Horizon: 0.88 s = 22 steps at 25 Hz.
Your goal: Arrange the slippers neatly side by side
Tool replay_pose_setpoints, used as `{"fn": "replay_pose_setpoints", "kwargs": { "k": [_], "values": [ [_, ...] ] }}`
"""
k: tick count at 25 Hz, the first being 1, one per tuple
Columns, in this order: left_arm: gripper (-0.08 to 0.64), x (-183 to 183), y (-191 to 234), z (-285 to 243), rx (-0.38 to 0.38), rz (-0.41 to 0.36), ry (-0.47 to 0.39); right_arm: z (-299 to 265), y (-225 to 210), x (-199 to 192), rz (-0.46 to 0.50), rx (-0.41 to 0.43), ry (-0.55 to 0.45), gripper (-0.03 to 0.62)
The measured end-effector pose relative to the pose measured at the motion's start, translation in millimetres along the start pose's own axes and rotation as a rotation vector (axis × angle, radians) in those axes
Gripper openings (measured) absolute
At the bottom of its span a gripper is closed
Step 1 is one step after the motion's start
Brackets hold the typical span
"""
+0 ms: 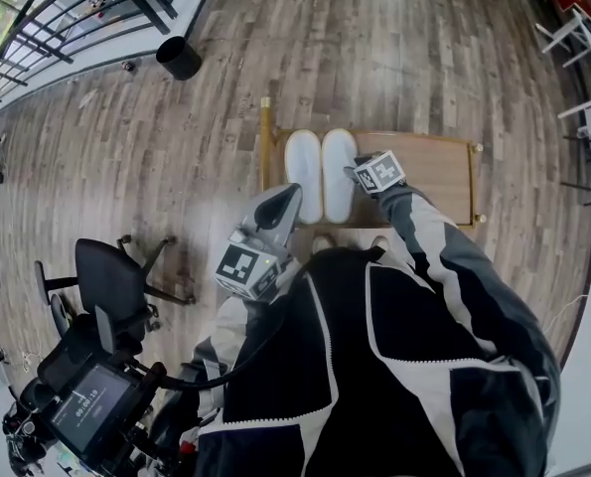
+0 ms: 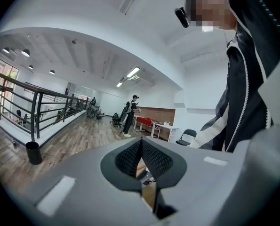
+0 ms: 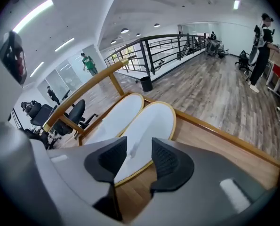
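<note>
Two white slippers with tan rims lie side by side, touching, on a low wooden table [image 1: 424, 167]: the left slipper [image 1: 304, 173] and the right slipper [image 1: 338, 171]. My right gripper [image 1: 360, 175] hangs at the right slipper's near right edge, pointing down. In the right gripper view its jaws [image 3: 139, 157] stand open just above the right slipper [image 3: 149, 126], pads clear of it, with the left slipper [image 3: 112, 117] beside. My left gripper [image 1: 278, 205] is held back near the table's front edge, shut and empty [image 2: 141, 158], pointing level into the room.
A raised wooden rail [image 3: 85, 86] edges the table's left side. A black bin [image 1: 179, 58] stands on the wood floor at the far left. An office chair [image 1: 111, 278] and a screen on a stand [image 1: 91, 402] are at my near left. A person [image 2: 130, 117] stands far off.
</note>
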<state>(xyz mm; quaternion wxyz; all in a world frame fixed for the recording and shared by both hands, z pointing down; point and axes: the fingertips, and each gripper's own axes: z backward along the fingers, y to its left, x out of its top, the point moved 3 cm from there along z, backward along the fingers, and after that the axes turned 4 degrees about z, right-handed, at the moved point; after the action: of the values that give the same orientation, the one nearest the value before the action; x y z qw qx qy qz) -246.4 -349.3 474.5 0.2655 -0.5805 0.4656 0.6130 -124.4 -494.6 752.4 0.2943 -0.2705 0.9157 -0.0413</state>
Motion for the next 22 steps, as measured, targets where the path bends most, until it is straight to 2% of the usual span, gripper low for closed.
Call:
{"fn": "replay_pose_setpoints", "kwargs": {
  "k": [4, 9, 12, 16, 22],
  "values": [
    [0.014, 3, -9, -9, -0.043, -0.004, -0.01, 38, 14, 18, 0.005, 0.018, -0.138, 0.155],
    [0.014, 13, -31, -32, -0.106, -0.014, -0.014, 146, 57, 59, 0.079, 0.065, -0.514, 0.074],
    [0.014, 17, -46, -55, -0.143, -0.015, -0.024, 215, 69, 67, 0.143, 0.018, -0.679, 0.025],
    [0.014, 13, -64, -82, -0.19, -0.024, -0.017, 271, 76, 52, 0.194, -0.049, -0.764, 0.003],
    [0.014, 18, -98, -112, -0.238, -0.034, -0.012, 326, 61, 25, 0.09, -0.095, -0.865, 0.002]
  ]
}}
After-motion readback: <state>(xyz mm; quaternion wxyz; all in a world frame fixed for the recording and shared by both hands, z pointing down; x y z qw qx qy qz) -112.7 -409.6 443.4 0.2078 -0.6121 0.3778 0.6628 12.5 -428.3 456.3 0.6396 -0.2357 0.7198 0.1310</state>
